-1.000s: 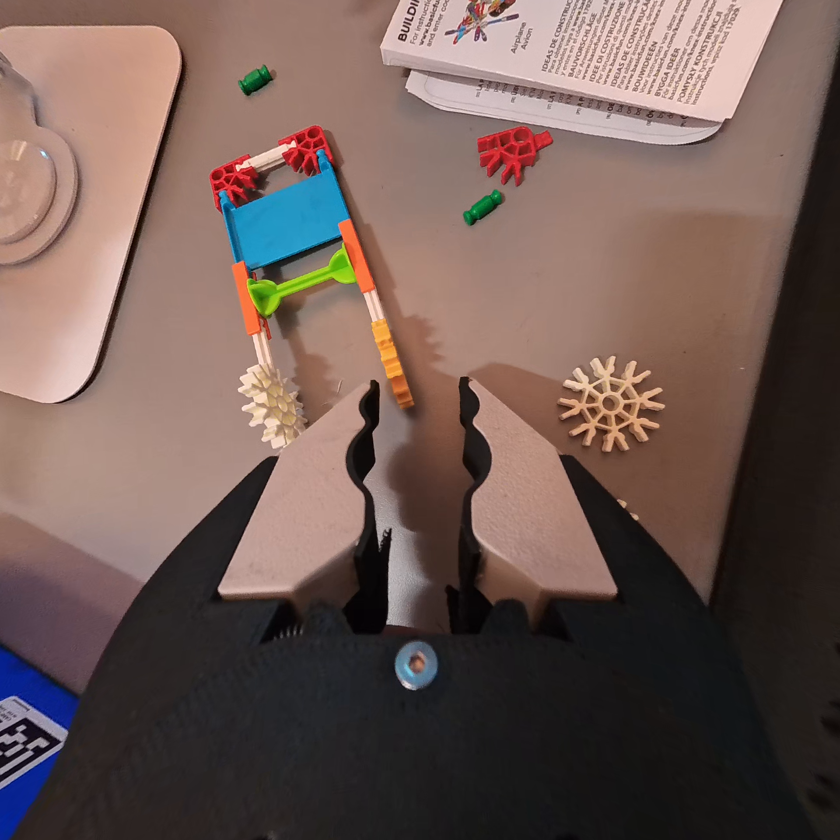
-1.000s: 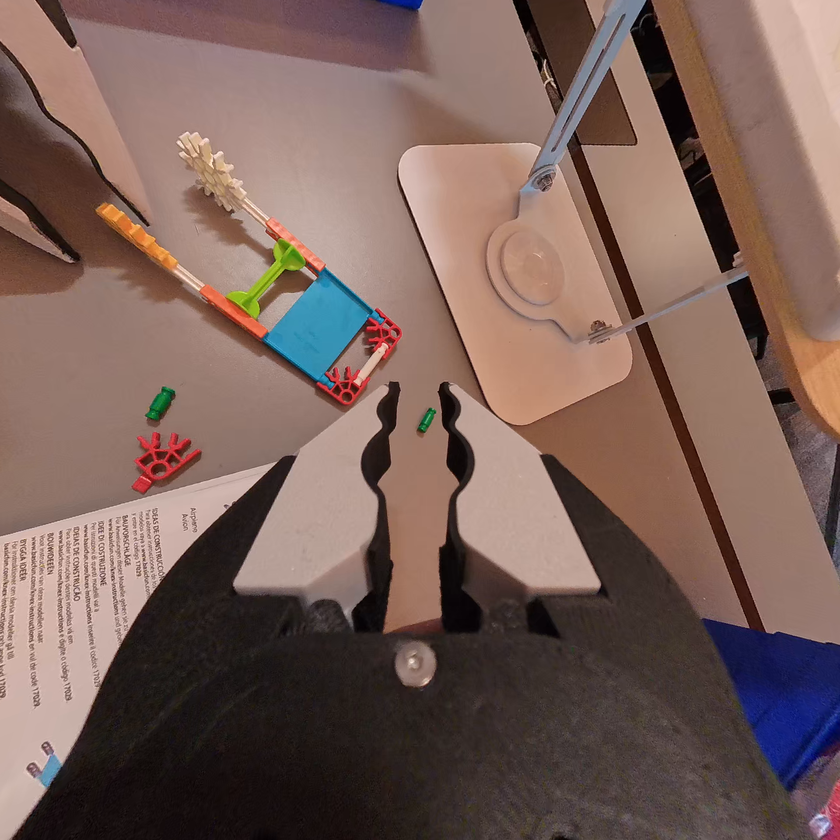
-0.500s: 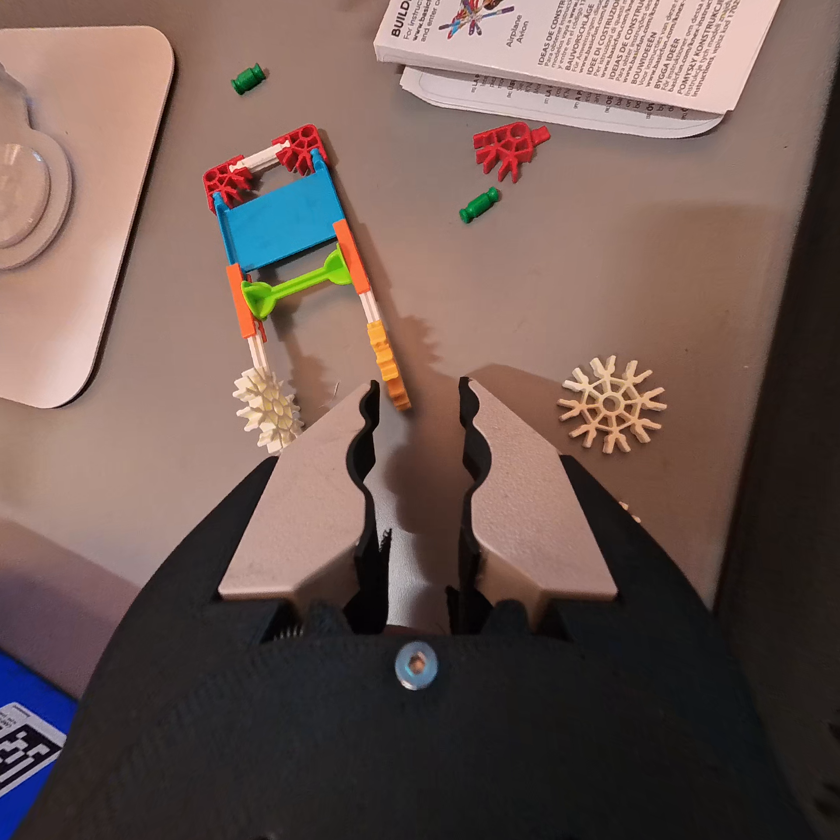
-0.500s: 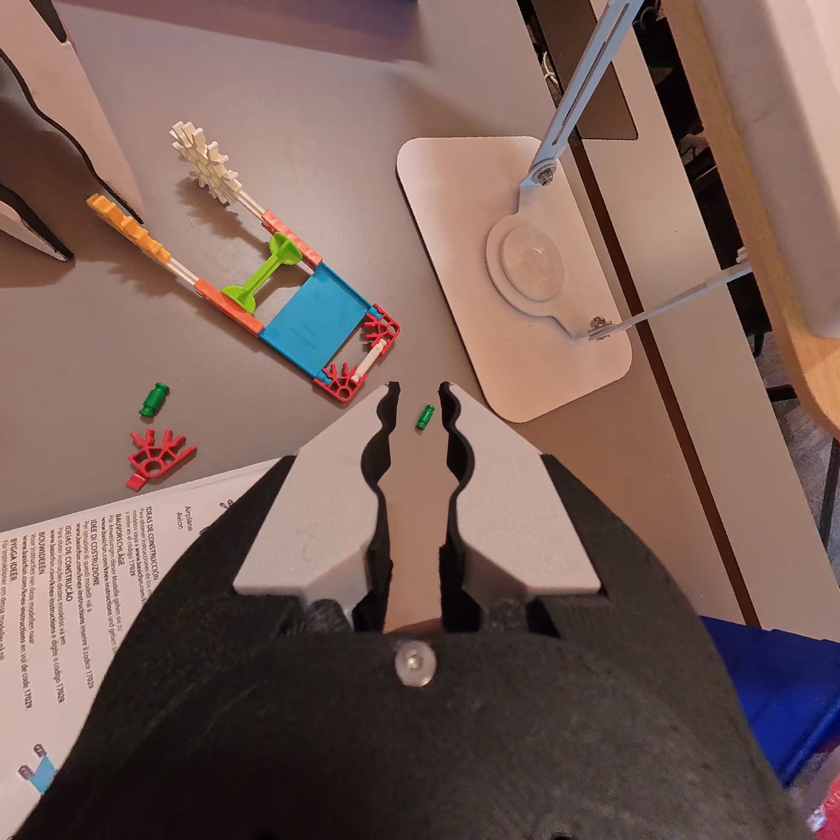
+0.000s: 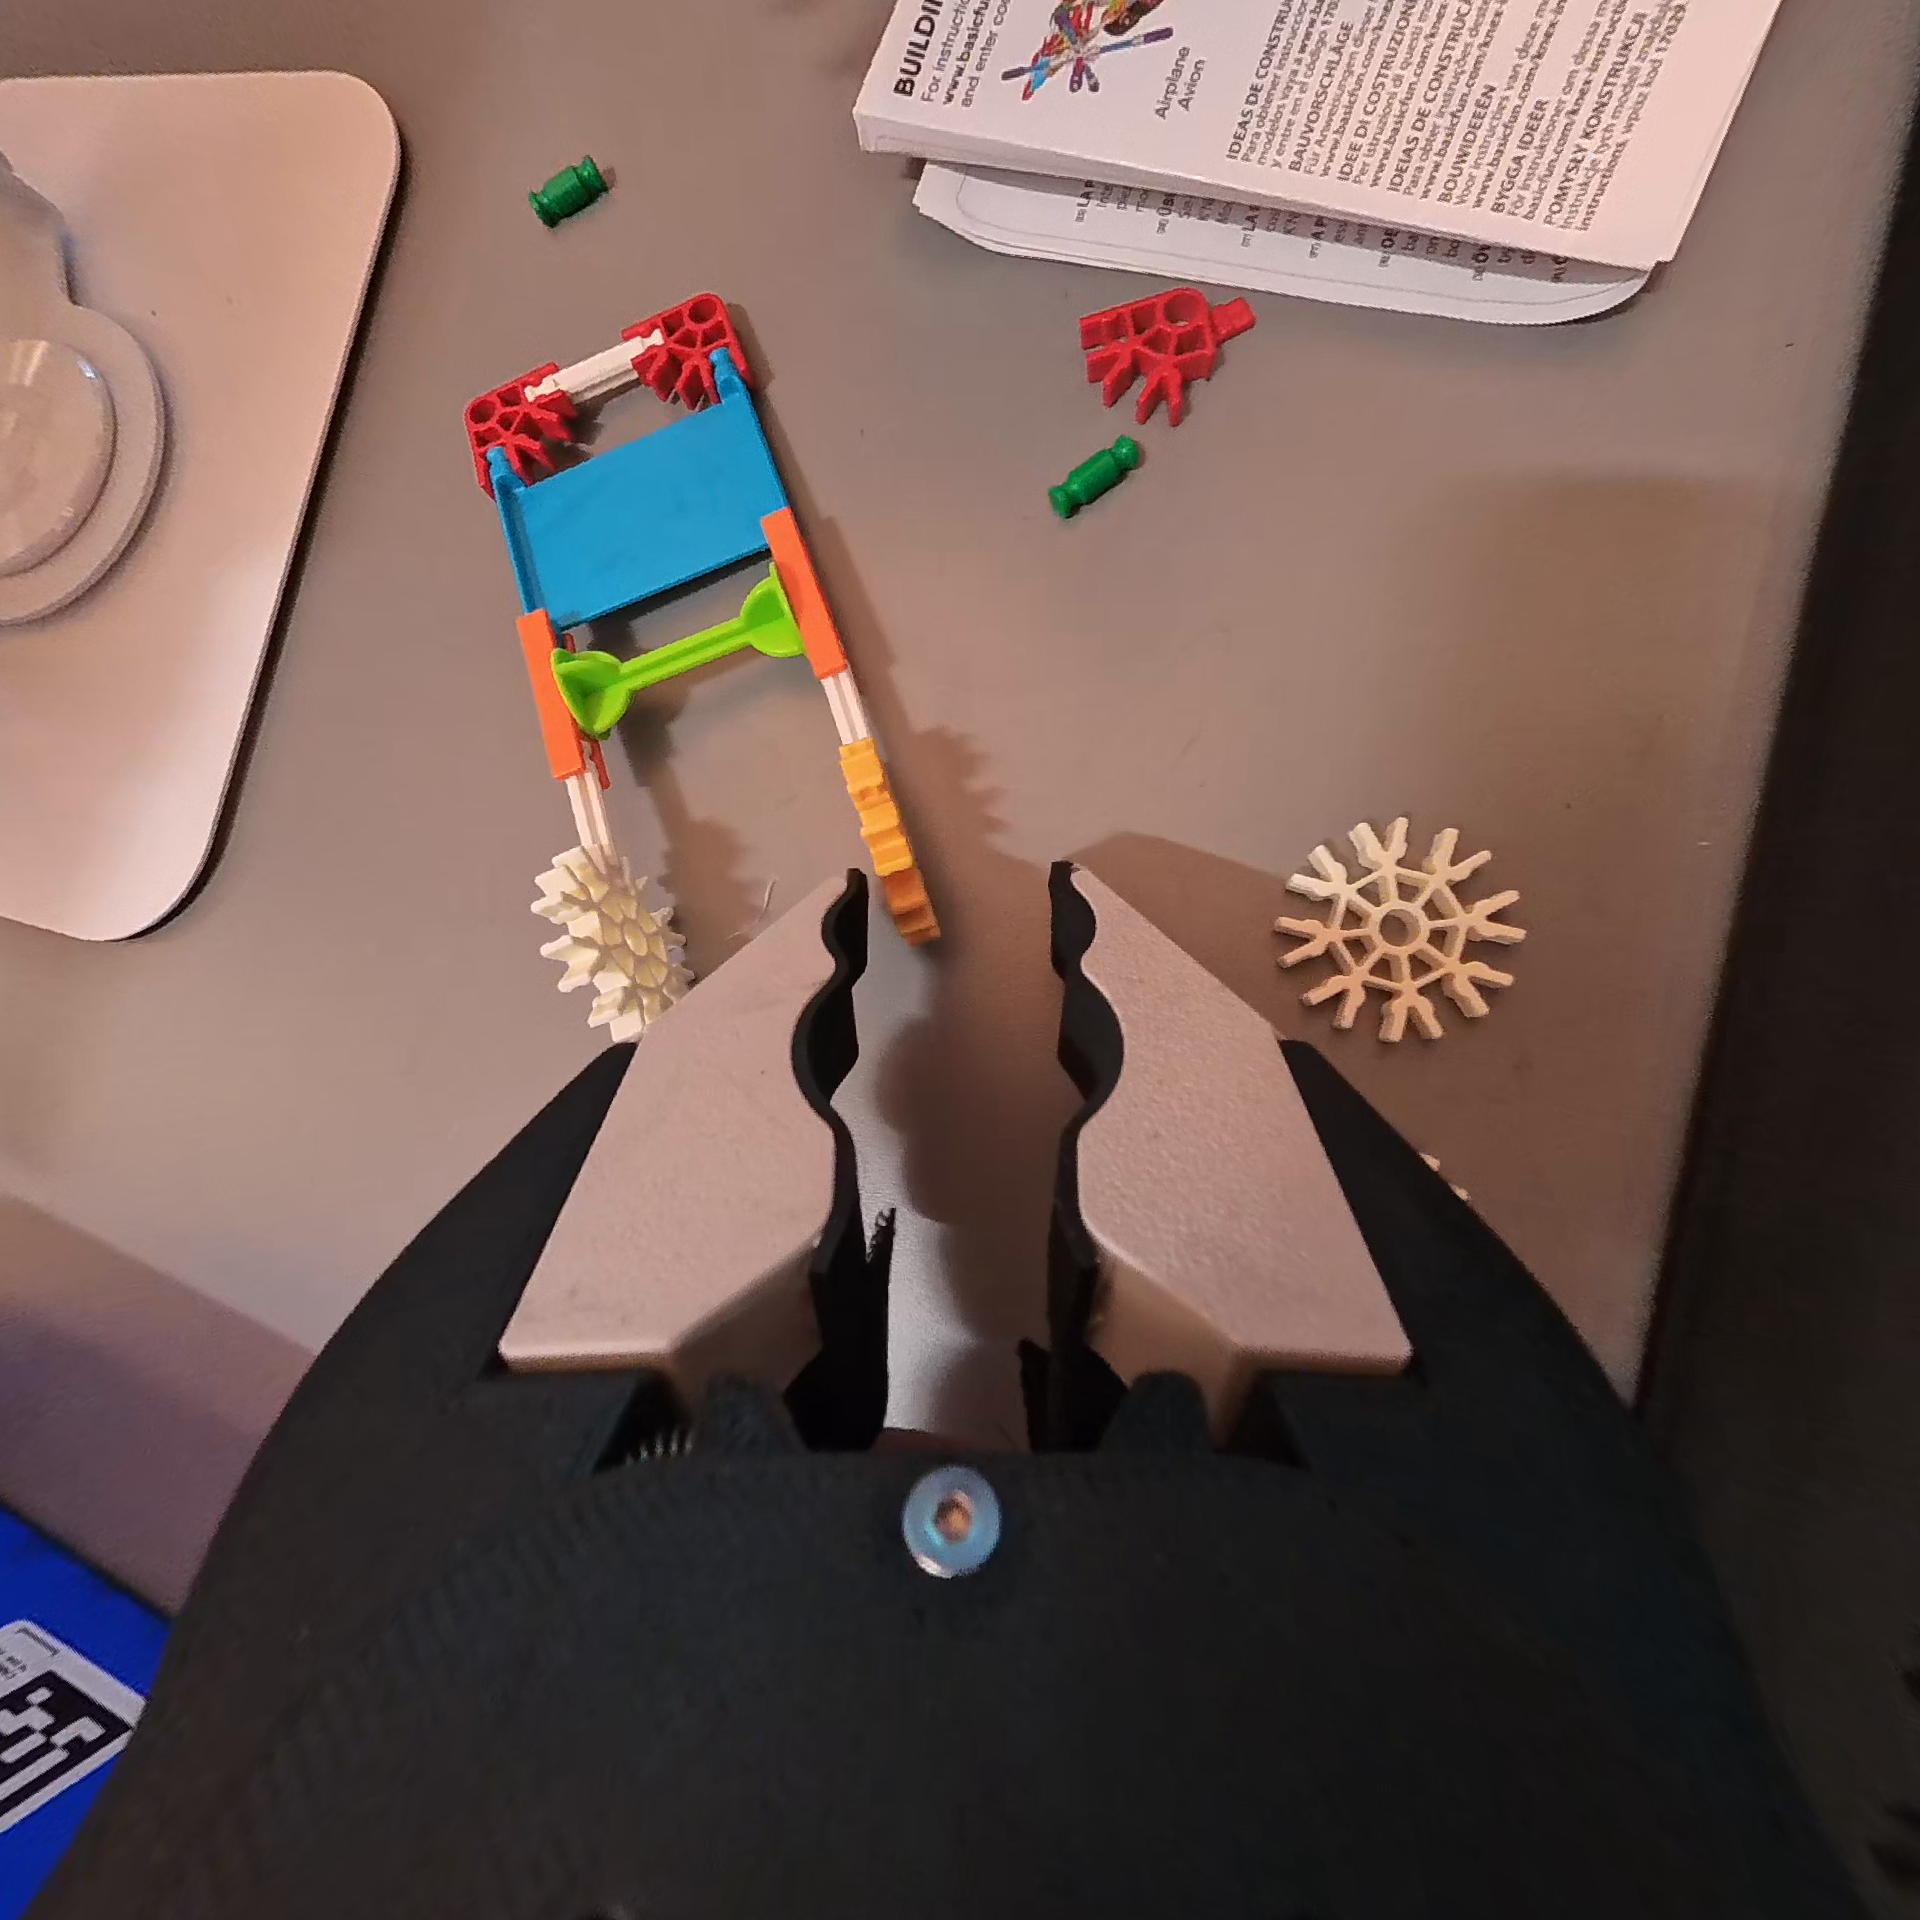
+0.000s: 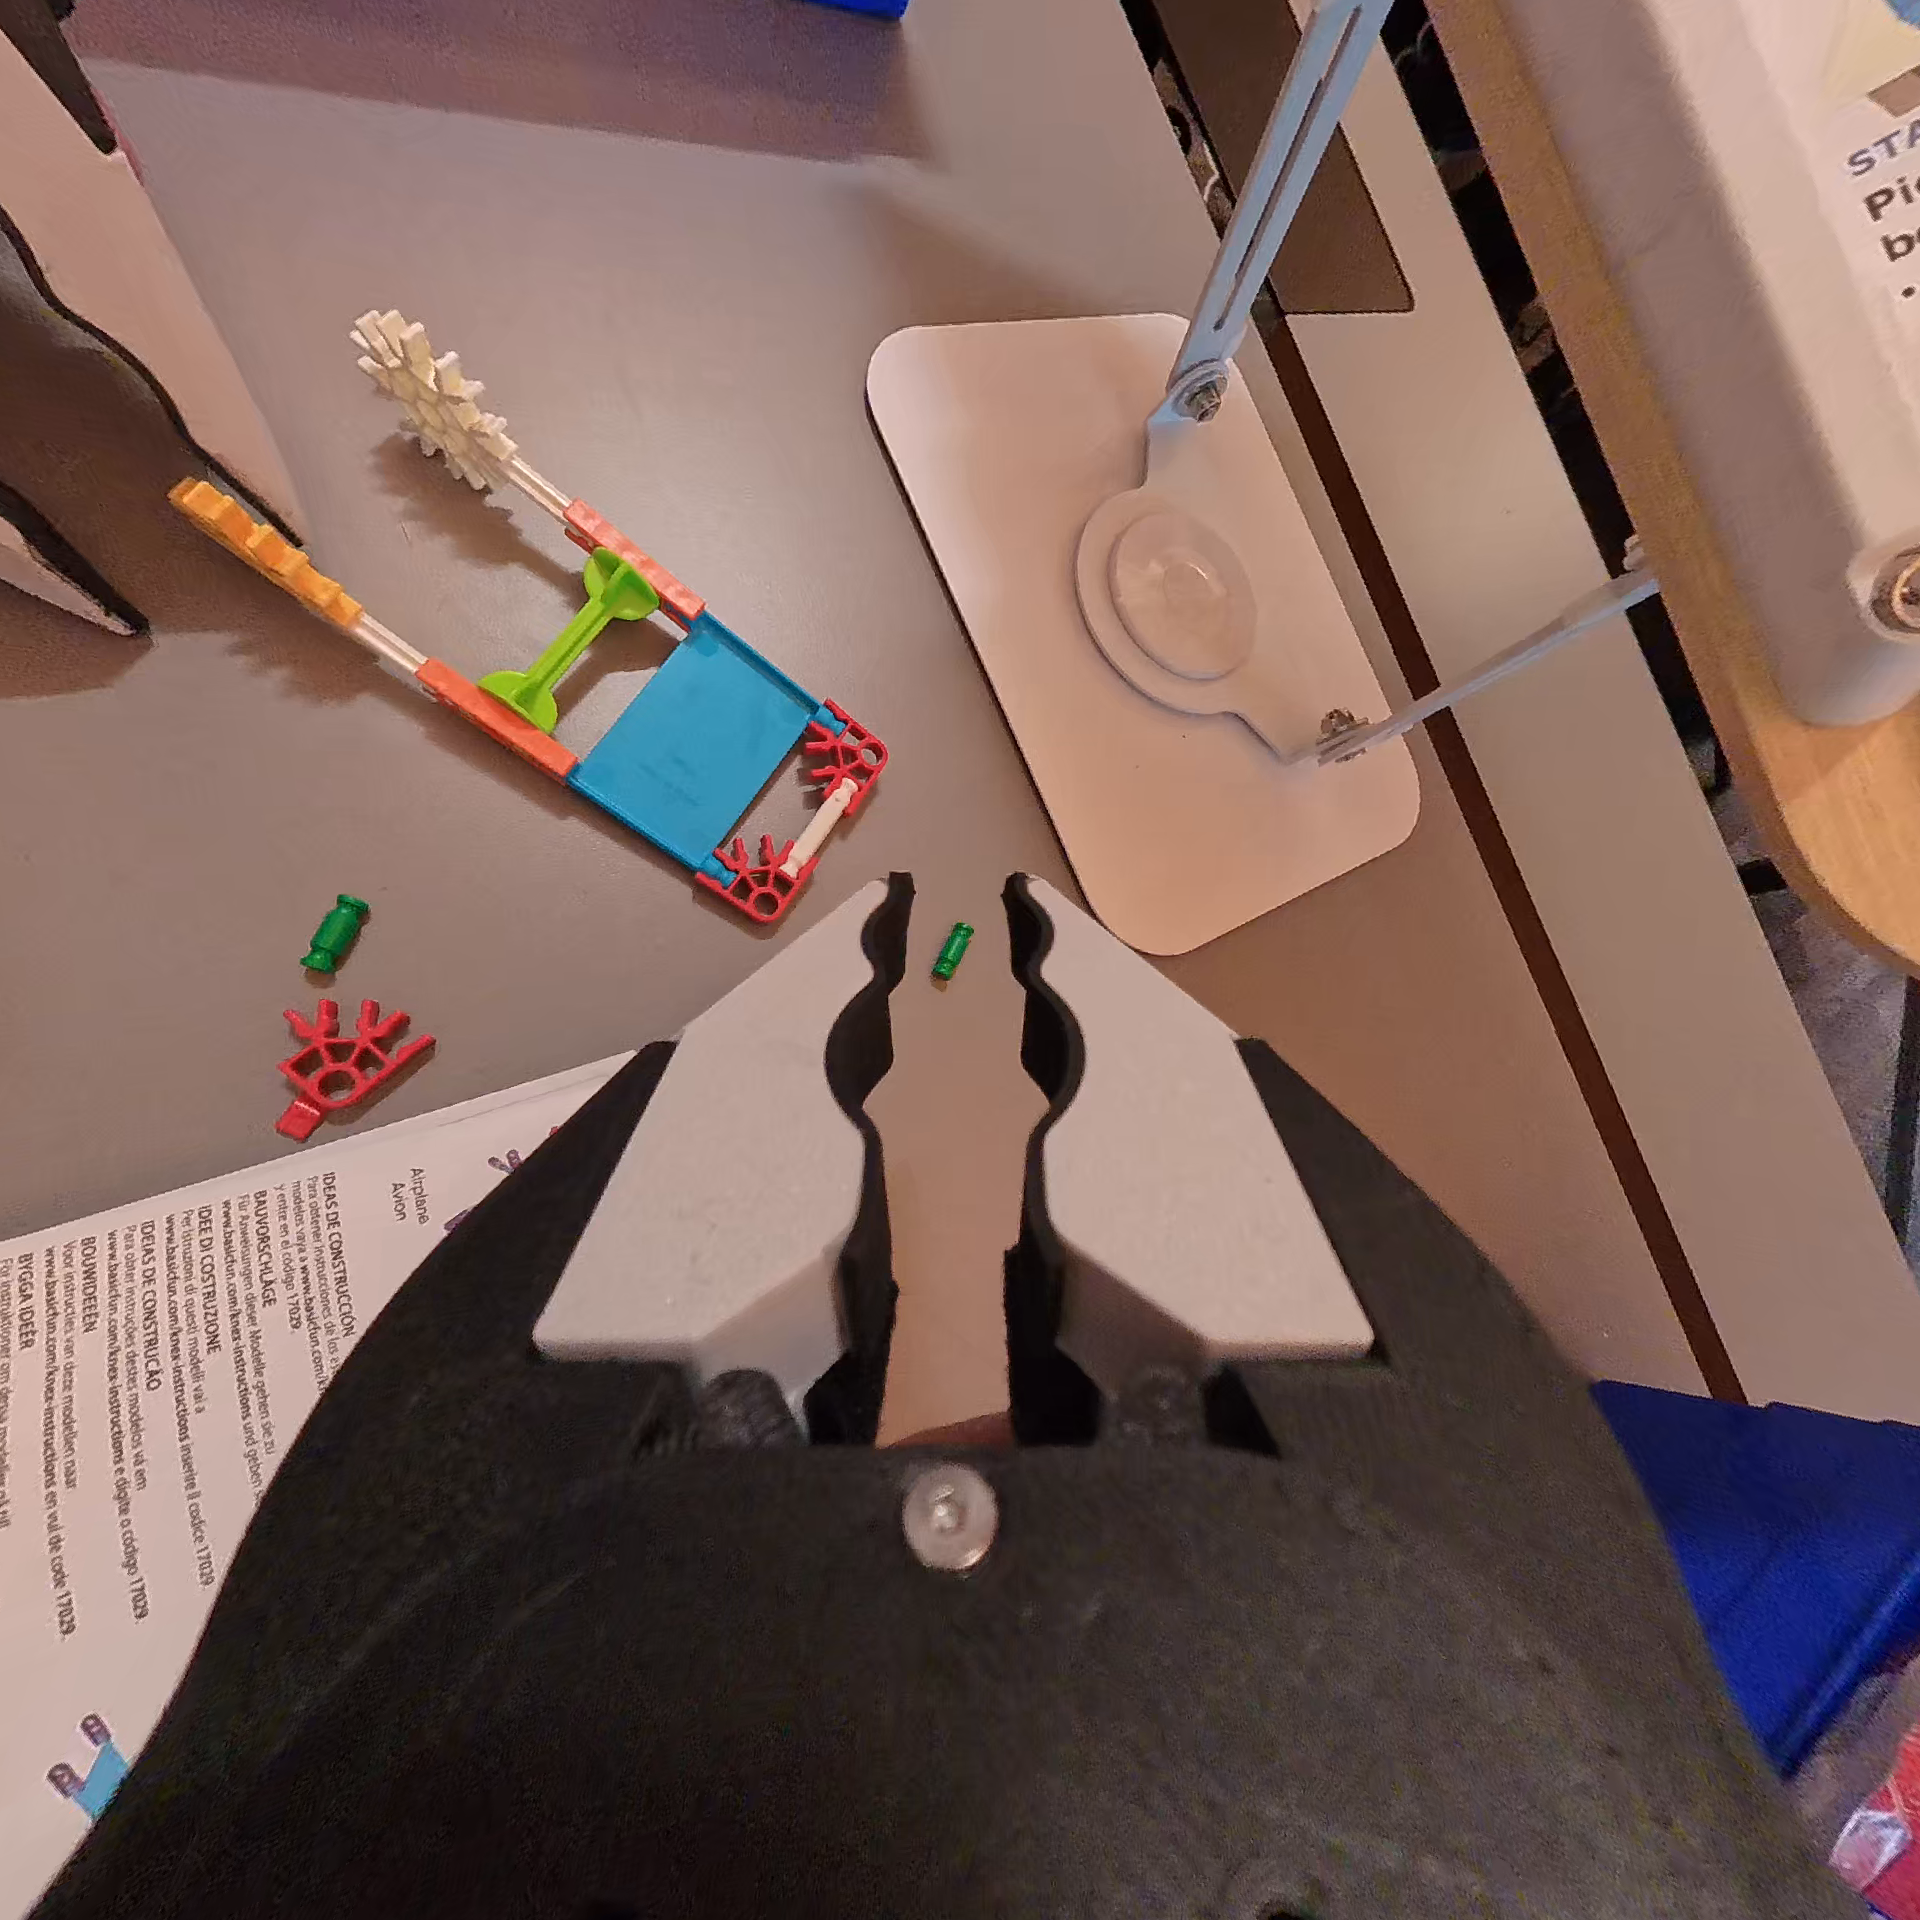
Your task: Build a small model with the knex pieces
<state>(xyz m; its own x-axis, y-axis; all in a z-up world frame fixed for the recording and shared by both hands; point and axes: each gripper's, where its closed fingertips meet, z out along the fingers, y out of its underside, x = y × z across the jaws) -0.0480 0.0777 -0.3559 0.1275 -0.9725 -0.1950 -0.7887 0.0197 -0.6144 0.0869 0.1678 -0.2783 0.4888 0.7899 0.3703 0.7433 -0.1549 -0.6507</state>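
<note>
Fingers of the left claw (image 5: 951, 894) stood apart and empty above the grey worktop (image 5: 1247, 644), the orange gear (image 5: 888, 842) of the toy frame (image 5: 665, 582) just beside the left tip. A cream snowflake connector (image 5: 1397, 928) lay near the right tip.

Right wrist view: the right claw (image 6: 956, 883) gaped narrowly, holding nothing, with a small green rod (image 6: 952, 950) lying on the worktop between its tips. The toy frame (image 6: 623, 665) lay close by, a white lamp base (image 6: 1039, 499) opposite.
</note>
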